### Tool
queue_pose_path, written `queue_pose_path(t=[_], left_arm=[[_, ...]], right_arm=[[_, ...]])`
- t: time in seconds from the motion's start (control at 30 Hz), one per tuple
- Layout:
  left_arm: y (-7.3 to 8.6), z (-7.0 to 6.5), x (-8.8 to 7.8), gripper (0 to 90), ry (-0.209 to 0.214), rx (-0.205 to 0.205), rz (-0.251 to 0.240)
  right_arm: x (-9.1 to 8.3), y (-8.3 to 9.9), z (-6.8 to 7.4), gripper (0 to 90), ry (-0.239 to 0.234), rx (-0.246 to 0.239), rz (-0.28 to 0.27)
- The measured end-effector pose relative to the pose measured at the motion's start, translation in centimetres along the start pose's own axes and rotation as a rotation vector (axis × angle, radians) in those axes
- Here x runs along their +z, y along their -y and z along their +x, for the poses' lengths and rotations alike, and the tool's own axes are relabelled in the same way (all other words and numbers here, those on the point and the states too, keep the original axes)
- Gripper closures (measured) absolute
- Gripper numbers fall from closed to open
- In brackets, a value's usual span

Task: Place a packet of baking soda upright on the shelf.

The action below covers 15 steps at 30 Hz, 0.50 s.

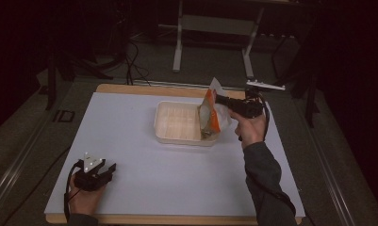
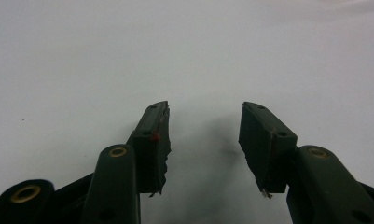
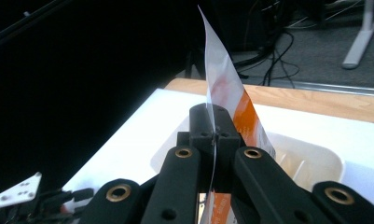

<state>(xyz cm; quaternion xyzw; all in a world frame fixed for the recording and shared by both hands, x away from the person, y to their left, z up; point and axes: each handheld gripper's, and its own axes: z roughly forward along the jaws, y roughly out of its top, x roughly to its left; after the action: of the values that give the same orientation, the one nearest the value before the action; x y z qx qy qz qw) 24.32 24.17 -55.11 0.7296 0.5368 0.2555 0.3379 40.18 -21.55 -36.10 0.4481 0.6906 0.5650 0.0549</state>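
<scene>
An orange and white plastic bag (image 1: 210, 113) hangs at the right end of a cream plastic tray (image 1: 177, 123), its lower part inside the tray. My right gripper (image 1: 218, 100) is shut on the bag's upper edge, held level by a hand from the right. In the right gripper view the thin bag (image 3: 224, 84) is pinched between the closed jaws of the right gripper (image 3: 213, 135) and rises above them, over the tray (image 3: 315, 161). My left gripper (image 1: 112, 167) rests on the white table near the front left, open; between the fingers of the left gripper (image 2: 204, 135) lies only bare table.
The white tabletop (image 1: 130, 141) has a wooden edge (image 1: 130, 89) at the back. Beyond it stand a grey metal frame (image 1: 215, 28) and cables on a dark floor. A small white bracket (image 1: 267, 85) sits off the table's back right corner.
</scene>
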Motion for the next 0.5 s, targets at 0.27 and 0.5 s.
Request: queue_pose_path(t=[0.27,0.5], left_arm=[[0.00,-0.01,0.00,52.5,0.000,0.000,-0.001],[0.00,-0.02,0.00,52.5,0.001,0.000,0.000]], right_arm=[[0.20,-0.30,-0.69,90.0,0.042,0.021,-0.021],[0.68,-0.08,-0.84,90.0,0.072,0.026,-0.021]])
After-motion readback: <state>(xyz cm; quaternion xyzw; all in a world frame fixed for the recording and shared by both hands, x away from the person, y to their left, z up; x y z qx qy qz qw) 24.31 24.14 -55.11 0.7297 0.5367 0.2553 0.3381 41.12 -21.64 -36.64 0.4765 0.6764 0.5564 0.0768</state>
